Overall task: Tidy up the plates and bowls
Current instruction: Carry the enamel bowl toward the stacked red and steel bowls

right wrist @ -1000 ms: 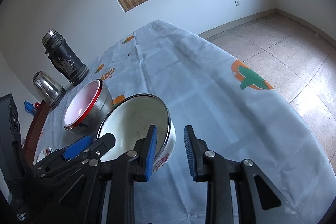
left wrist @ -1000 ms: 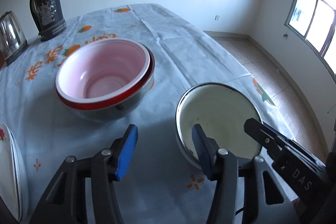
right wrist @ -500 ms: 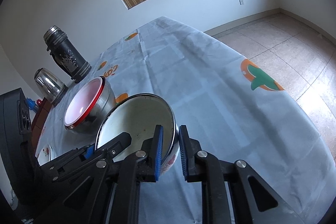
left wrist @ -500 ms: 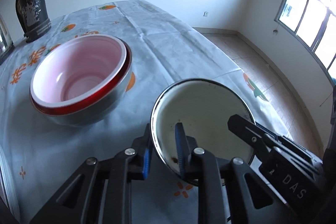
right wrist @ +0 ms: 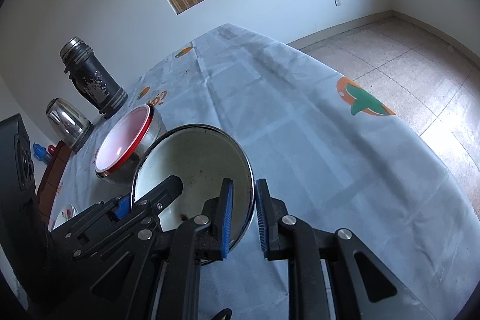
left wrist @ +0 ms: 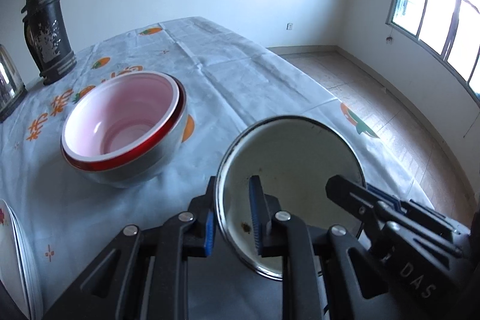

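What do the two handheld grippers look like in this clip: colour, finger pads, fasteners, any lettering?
Both are black plastic linkage frames with round silver pivot fasteners. The left gripper and the right gripper each carry two fingers faced with ribbed blue pads. In the left wrist view, the right gripper's body bears pale "DAS" lettering. No hands or sleeves are visible.
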### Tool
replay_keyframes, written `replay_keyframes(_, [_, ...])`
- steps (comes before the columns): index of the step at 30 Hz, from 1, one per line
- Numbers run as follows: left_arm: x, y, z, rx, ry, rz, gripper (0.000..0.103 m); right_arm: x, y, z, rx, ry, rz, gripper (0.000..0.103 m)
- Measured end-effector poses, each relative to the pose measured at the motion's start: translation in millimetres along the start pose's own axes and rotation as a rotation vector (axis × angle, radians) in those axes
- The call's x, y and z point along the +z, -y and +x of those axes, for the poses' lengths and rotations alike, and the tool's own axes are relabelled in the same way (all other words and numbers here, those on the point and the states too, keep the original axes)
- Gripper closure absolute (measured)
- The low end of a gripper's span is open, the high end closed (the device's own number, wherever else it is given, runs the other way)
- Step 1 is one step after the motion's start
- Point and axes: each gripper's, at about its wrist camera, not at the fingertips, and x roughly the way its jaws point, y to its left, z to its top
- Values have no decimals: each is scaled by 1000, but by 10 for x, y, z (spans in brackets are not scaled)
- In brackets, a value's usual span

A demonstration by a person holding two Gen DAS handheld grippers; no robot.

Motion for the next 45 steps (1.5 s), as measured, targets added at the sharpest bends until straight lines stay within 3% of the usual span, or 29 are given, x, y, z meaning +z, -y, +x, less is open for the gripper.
replay_keyframes(7, [-142,45,-176,12,18,46,86,-155,-14,-131,15,-23,-12,86])
replay_keyframes(14, [-365,-123,-392,13,8,2,86,-381,-159,-289,58,-47,-24,86])
replay_keyframes(22, [-505,-339,-773,65,39,-39,86,-634,-475,-476,117,-62,-78,86])
replay_keyframes(35, [-642,-501,-1224,70,107,-66,86,-777,-770,-728,137,-39,-110,86])
replay_keyframes(45, [-662,-572,-1319,68,125,-78,86,-814,-868,-815,139,-25,-127,86])
